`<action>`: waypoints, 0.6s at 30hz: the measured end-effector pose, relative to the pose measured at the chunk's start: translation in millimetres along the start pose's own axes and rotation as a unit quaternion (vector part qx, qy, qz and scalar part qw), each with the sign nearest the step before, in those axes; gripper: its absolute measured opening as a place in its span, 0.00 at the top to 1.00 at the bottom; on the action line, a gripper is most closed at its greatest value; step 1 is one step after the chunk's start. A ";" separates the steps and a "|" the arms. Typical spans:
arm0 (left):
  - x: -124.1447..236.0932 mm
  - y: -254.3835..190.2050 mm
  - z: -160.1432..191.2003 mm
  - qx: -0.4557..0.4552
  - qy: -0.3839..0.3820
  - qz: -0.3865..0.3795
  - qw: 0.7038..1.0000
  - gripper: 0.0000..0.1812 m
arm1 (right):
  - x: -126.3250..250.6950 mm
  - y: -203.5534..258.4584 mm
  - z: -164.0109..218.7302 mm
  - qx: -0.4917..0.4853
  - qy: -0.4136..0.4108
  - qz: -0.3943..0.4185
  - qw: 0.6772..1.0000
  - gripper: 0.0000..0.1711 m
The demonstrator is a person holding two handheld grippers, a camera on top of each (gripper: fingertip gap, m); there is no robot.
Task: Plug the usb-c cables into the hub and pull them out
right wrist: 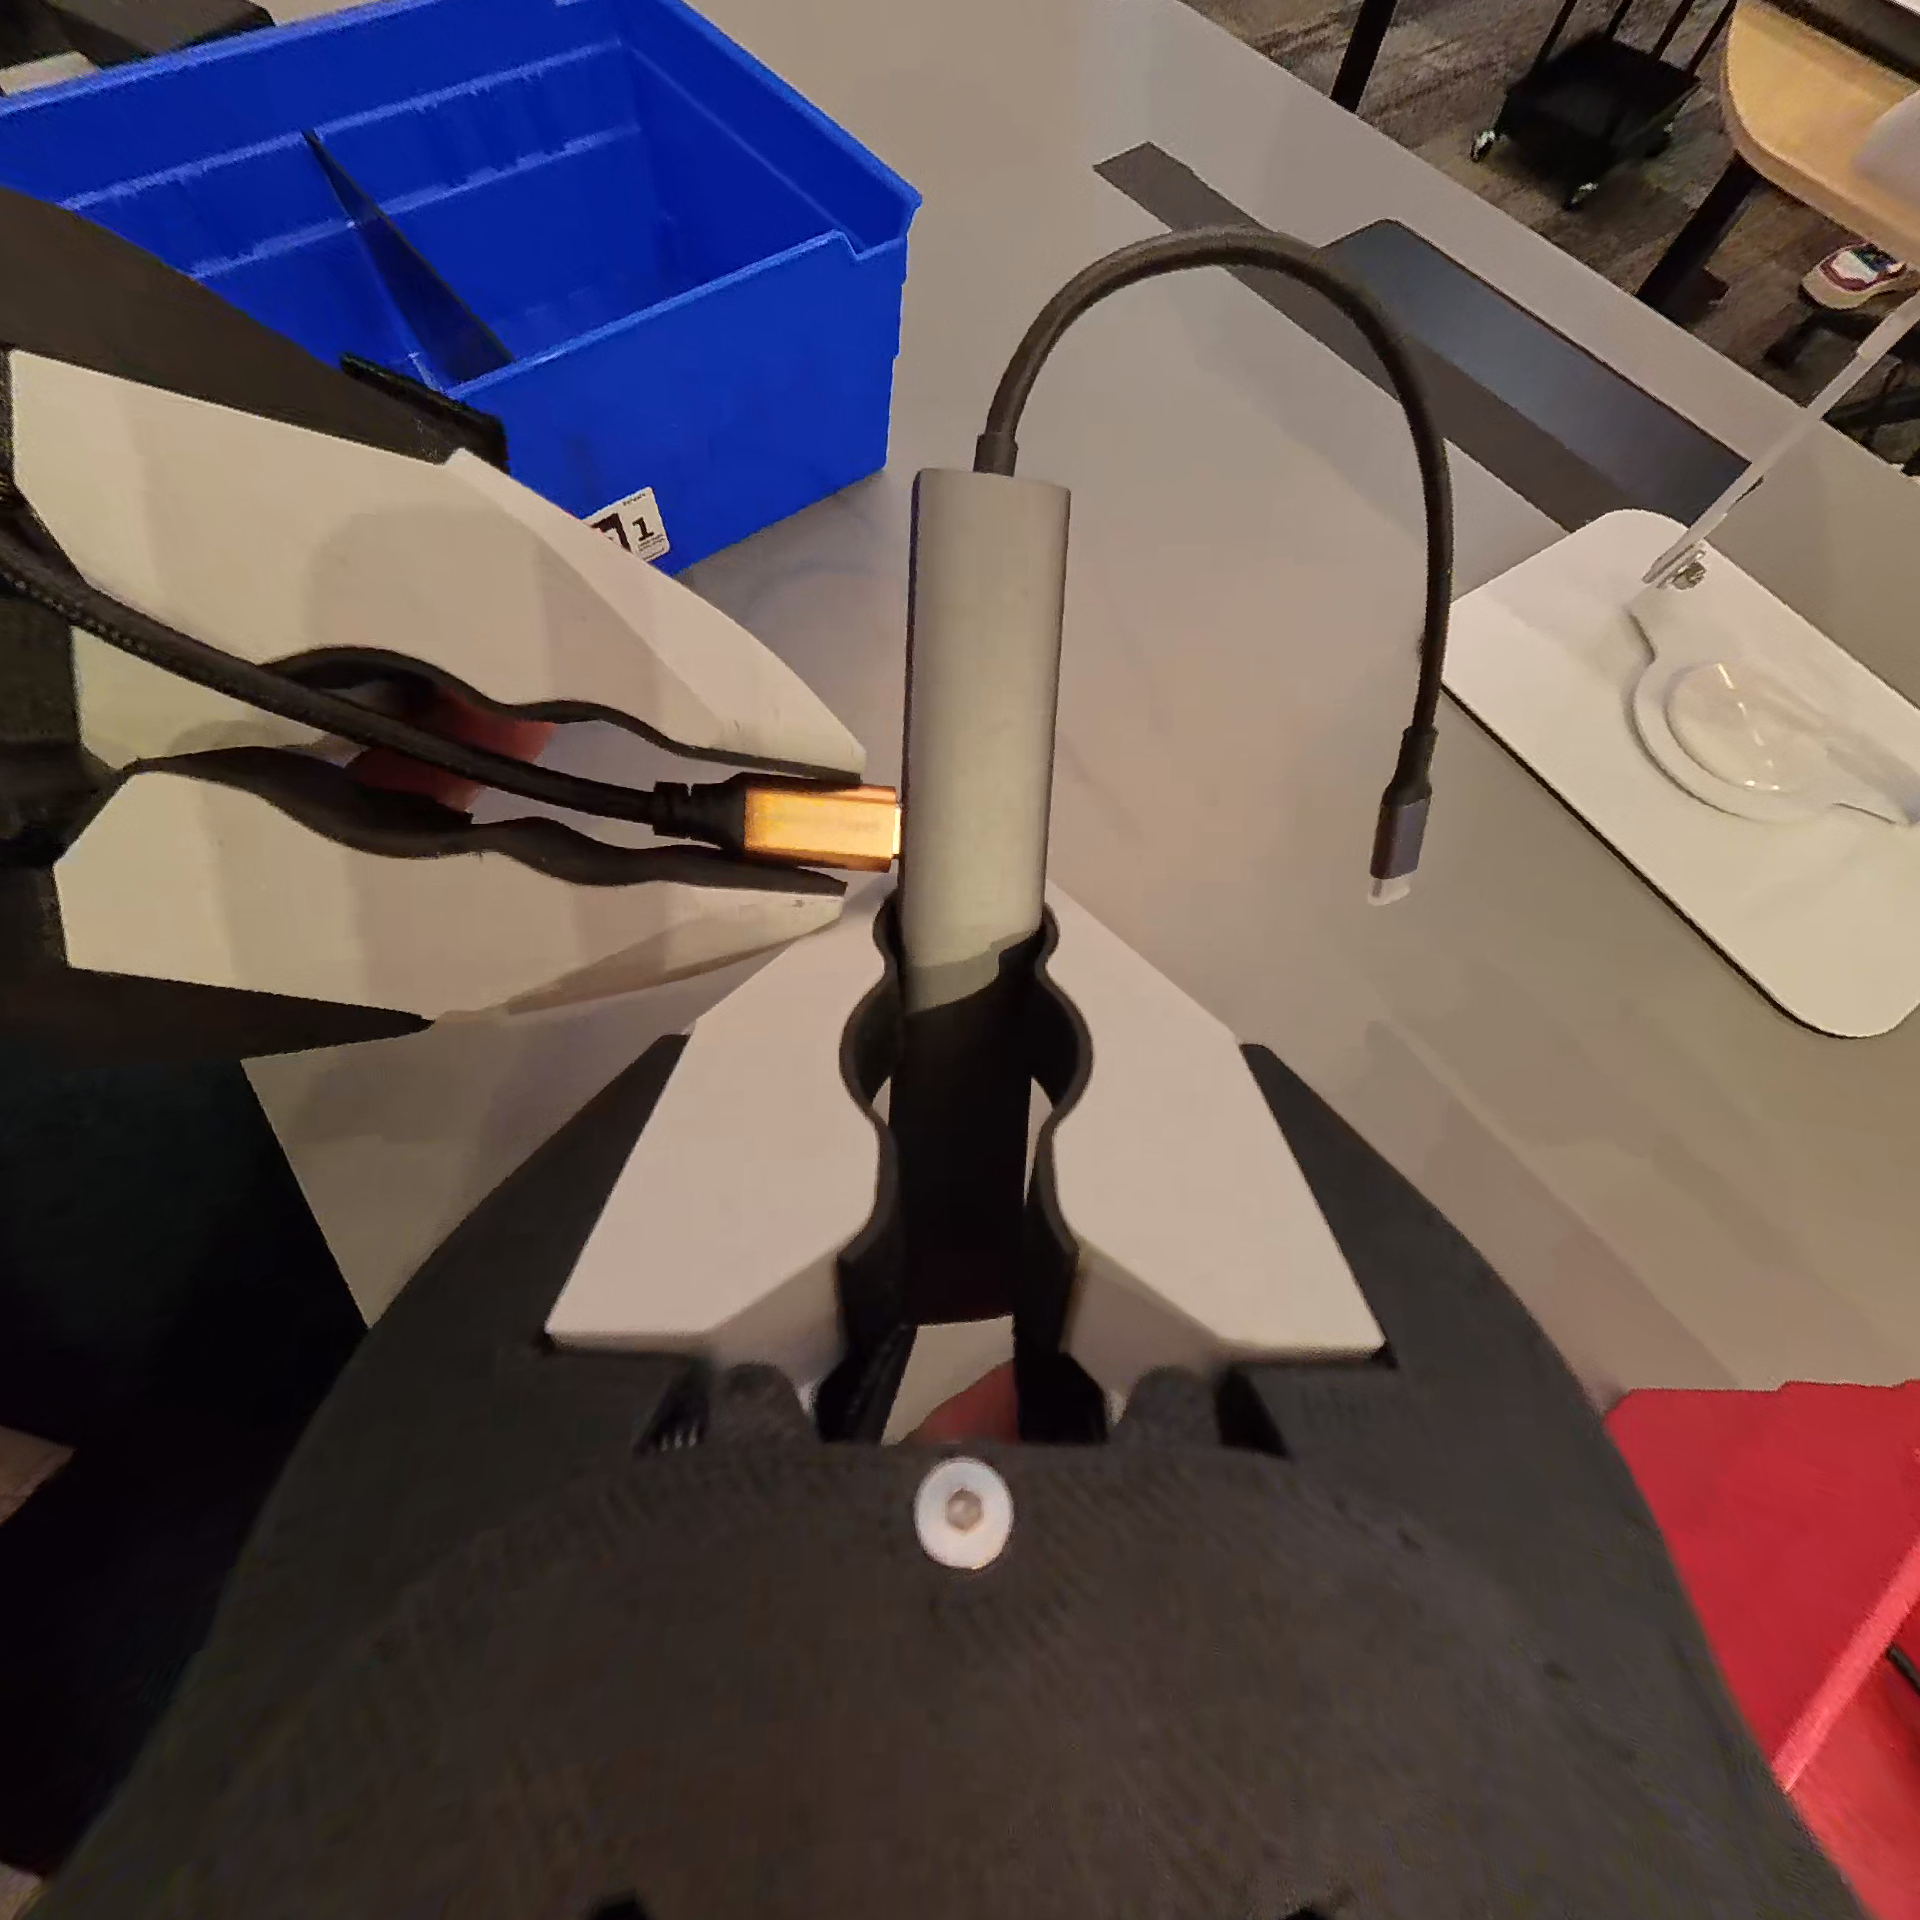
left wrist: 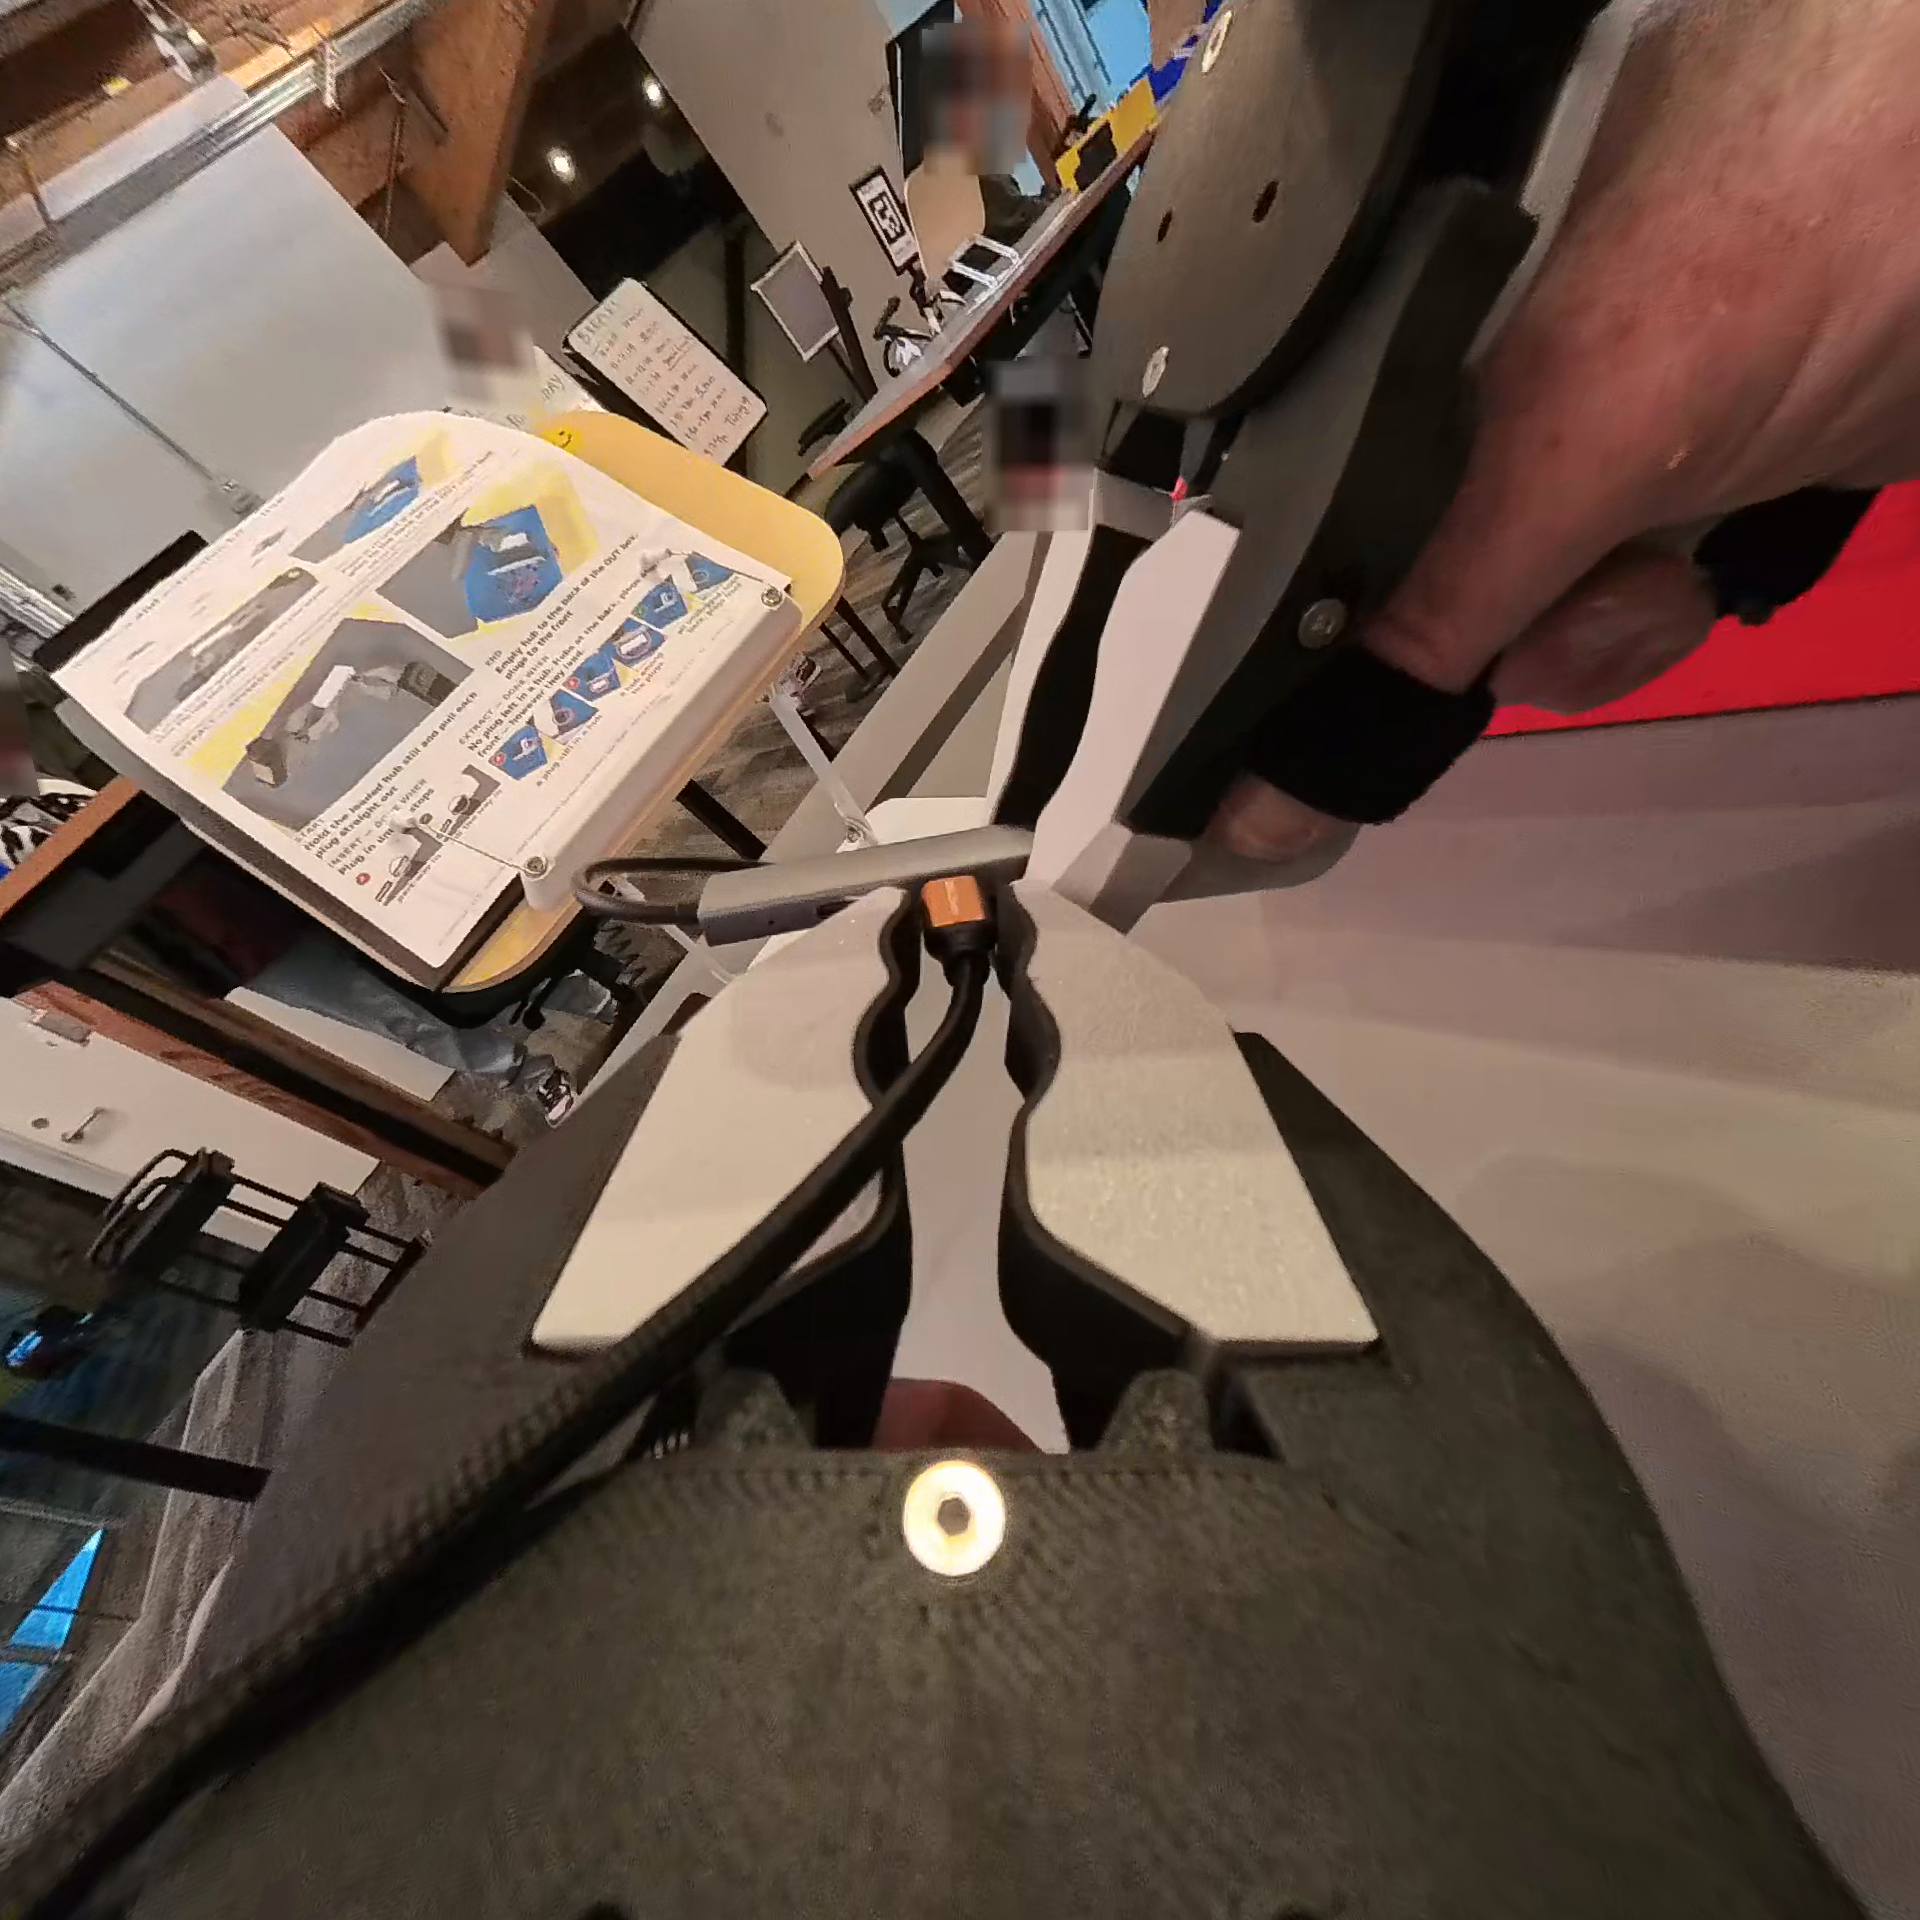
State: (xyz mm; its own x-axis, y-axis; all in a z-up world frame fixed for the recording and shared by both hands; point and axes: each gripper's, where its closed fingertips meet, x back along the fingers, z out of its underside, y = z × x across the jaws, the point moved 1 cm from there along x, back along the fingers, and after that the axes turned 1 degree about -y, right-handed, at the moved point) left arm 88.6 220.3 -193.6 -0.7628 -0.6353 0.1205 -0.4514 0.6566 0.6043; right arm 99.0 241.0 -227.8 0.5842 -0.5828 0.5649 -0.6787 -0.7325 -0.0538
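between padded fingers, a copper-sleeved plug meets the slim metal hub

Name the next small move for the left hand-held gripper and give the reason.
Probably pull the orange plug straight out sideways. It sits against the hub side, pinched by the left hand-held gripper, while the right hand-held gripper clamps the hub steady.
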 end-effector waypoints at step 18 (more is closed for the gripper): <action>-6.9 3.5 3.9 0.053 0.024 0.002 0.998 0.93 | -4.2 -5.3 -2.2 -0.021 -0.006 0.002 1.000 0.92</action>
State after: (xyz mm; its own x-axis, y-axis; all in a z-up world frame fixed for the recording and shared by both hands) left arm 90.5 228.6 -195.4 -0.7420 -0.6506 0.1620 -0.4977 0.6964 0.5170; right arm 99.2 248.2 -228.0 0.5872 -0.5902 0.5540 -0.6987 -0.7151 -0.0213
